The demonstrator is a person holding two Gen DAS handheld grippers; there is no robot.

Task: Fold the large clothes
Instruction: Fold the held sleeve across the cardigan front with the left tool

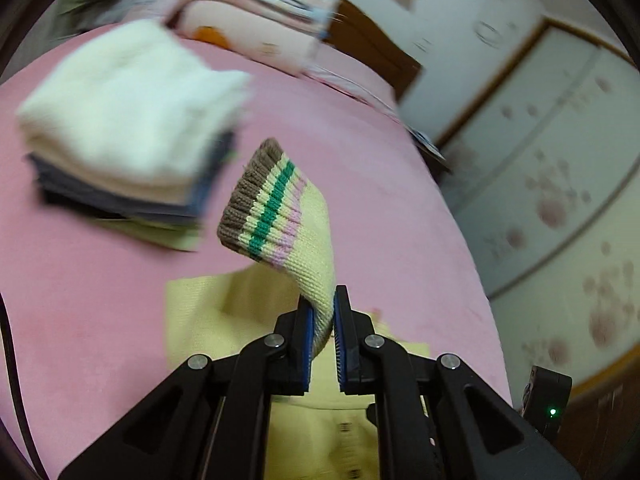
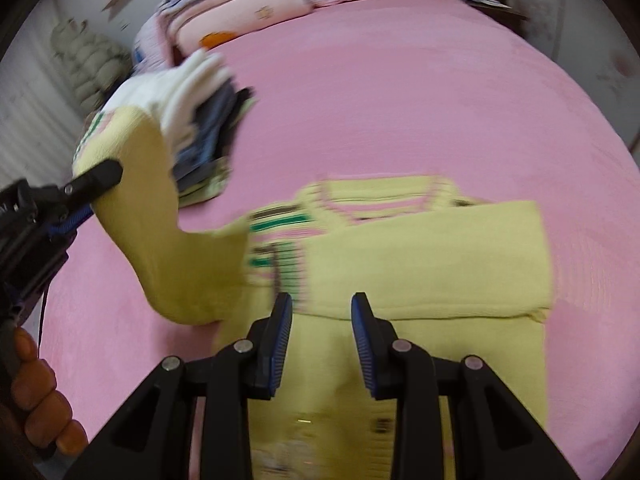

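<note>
Left gripper (image 1: 323,320) clamped on yellow knit sleeve (image 1: 280,216) just below striped cuff, sleeve raised clear of bed (image 1: 100,280), likely for folding across sweater (image 2: 420,256). Right gripper (image 2: 322,336) partly open, empty, poised over sweater body, flat near bed's near edge, one sleeve already folded across. Folded stack (image 1: 120,136) toward far left corner; pink sheet, bedding at head, flowered wardrobe (image 1: 560,160) alongside.

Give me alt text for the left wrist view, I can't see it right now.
The left gripper is shut on the sleeve of a pale yellow sweater, lifting its striped cuff above a pink bed. A blurred stack of folded clothes sits behind to the left.
</note>
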